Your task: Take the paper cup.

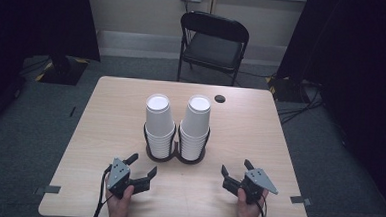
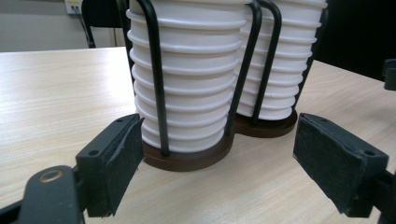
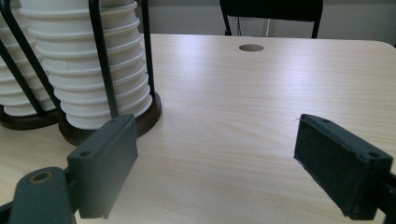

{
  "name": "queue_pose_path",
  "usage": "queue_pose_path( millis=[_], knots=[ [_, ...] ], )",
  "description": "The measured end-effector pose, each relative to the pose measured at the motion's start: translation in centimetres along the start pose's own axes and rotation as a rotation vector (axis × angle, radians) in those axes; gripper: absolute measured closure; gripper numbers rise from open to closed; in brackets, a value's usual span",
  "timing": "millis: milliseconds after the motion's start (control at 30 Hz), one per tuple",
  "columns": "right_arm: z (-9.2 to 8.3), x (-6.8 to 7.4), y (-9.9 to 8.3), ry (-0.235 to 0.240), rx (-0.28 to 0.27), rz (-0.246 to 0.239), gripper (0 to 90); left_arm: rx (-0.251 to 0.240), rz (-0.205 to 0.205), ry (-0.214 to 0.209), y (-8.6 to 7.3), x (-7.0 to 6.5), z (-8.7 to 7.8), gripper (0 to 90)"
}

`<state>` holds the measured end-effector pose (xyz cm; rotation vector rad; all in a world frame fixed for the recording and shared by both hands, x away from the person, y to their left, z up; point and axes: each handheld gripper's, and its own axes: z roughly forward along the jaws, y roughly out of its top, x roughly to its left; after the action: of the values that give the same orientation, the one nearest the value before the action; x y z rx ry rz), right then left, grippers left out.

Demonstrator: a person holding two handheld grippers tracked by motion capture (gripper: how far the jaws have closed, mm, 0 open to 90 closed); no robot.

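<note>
Chair (image 1: 213,42) behind cups (image 1: 159,117) (high view)

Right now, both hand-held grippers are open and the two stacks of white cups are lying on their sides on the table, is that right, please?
Not quite. The two stacks of white cups stand upright in a black wire holder, as the high view shows. Both the left hand-held gripper and right hand-held gripper are indeed open.

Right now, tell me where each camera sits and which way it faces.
High view: above the person's side, facing forward and down on the table; both hands, left gripper and right gripper open.
Left gripper view: low on the left gripper, facing the cup stacks.
Right gripper view: low on the right gripper, facing across the table.
Shared: all show the cup holder.
</note>
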<state>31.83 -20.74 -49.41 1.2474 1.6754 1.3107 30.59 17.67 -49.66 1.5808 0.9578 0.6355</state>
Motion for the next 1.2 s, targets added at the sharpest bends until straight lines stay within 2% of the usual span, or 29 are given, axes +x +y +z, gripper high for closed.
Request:
queue_pose_path(
  millis=[233,367,433,567,867,967,1100,1200],
  knots=[
    [-0.1,-0.1,0.0,0.028,0.0,0.002,12.8,0.029,-0.019,-0.005,0.1,0.2,0.2,16.3],
    [-0.1,-0.1,0.0,0.035,0.0,0.006,13.1,0.04,-0.026,-0.042,0.2,0.3,0.2,16.3],
    [-0.1,-0.1,0.0,0.036,-0.002,0.007,13.2,0.045,-0.024,-0.039,0.3,0.1,0.1,17.3],
    [-0.4,-0.1,-0.1,0.034,-0.026,0.007,13.1,0.045,-0.02,-0.068,0.5,-0.1,-0.2,17.8],
    [-0.4,-0.2,-0.1,0.042,-0.016,0.014,13.1,0.023,-0.032,-0.12,1.8,-0.6,-0.6,17.9],
    [-0.3,-0.3,-0.1,0.046,-0.006,0.018,13.1,0.025,-0.01,-0.125,2.3,-0.9,-0.4,18.0],
    [-0.2,-0.4,-0.1,0.049,-0.004,0.024,13.1,0.008,0.01,-0.106,3.2,-1.3,-0.4,18.0],
    [-0.2,-0.3,-0.1,0.055,-0.001,0.026,13.1,0.005,0.021,-0.123,3.8,-1.7,-0.4,18.0]
  ],
)
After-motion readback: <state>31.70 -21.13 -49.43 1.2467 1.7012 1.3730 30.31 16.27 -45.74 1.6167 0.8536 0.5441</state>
